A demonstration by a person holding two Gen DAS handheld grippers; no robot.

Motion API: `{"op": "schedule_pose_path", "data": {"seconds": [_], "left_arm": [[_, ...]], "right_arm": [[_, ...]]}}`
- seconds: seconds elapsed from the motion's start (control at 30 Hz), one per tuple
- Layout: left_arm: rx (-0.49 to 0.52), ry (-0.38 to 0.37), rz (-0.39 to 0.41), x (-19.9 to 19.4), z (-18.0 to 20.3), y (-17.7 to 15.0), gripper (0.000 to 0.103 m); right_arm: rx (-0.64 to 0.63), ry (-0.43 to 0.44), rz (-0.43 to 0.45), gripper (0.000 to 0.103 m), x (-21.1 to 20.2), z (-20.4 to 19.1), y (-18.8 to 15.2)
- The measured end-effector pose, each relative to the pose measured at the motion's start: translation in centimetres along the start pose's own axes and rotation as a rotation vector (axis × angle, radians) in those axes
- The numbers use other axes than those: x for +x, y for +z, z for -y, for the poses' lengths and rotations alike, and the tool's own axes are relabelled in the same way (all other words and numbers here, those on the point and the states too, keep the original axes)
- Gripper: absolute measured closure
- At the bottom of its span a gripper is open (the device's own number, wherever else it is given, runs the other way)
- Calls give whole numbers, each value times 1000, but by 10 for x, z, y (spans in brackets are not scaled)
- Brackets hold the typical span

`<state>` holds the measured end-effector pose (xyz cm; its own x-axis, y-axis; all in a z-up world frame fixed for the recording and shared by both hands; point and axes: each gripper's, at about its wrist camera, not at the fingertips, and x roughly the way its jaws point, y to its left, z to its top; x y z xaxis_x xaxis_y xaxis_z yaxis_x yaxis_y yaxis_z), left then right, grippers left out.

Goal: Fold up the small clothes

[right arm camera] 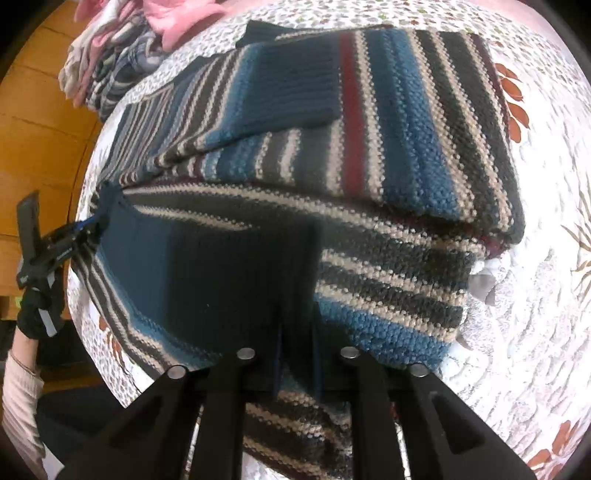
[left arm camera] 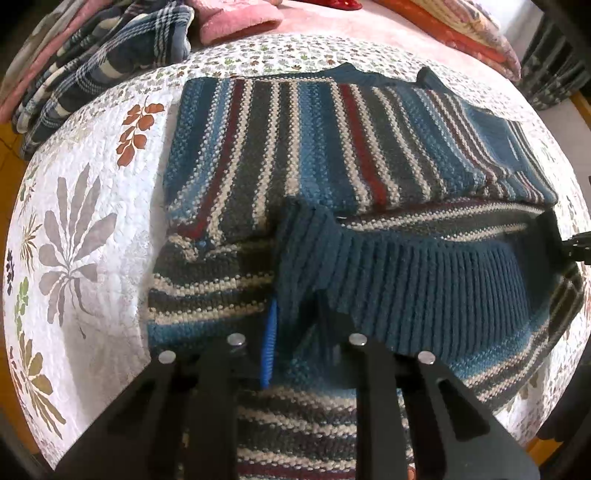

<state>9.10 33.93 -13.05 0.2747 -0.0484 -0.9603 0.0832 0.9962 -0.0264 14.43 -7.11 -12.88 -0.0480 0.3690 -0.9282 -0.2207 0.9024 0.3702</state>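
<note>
A white quilt [left arm camera: 110, 206] with printed leaves and small flowers covers the bed. At its far edge lies a pile of folded clothes: a blue plaid cloth [left arm camera: 122, 59] and, just beside it, a pink towel [left arm camera: 236, 22]. A wooden floor [right arm camera: 40, 122] shows beside the bed.

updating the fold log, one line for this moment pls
phase: folding hem over | item: striped blue knit sweater | left claw: shut on hem | right claw: shut on hem | surface: floral quilt
</note>
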Motion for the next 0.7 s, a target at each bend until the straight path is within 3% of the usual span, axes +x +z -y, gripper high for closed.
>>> {"op": "schedule_pose_path", "data": {"seconds": [0.13, 0.2, 0.23, 0.27, 0.37, 0.57, 0.7], "left_arm": [[14, 53, -11, 7, 10, 5, 68], [13, 56, -13, 7, 13, 7, 73], [2, 41, -16, 6, 13, 7, 80], [-19, 3, -17, 3, 11, 7, 90], [-45, -30, 3, -8, 10, 9, 91], [-82, -159, 136, -62, 7, 8, 92], [-94, -187, 240, -96, 8, 16, 92]], "right_arm": [[-2, -35, -9, 78, 8, -3, -1], [0, -43, -9, 84, 8, -4, -1], [-7, -37, -4, 92, 6, -6, -1], [-15, -38, 1, 93, 4, -8, -2], [-32, -20, 22, 94, -8, -12, -6], [-33, 81, 104, 94, -48, -20, -17], [-25, 124, 181, 94, -81, -22, -20]]}}
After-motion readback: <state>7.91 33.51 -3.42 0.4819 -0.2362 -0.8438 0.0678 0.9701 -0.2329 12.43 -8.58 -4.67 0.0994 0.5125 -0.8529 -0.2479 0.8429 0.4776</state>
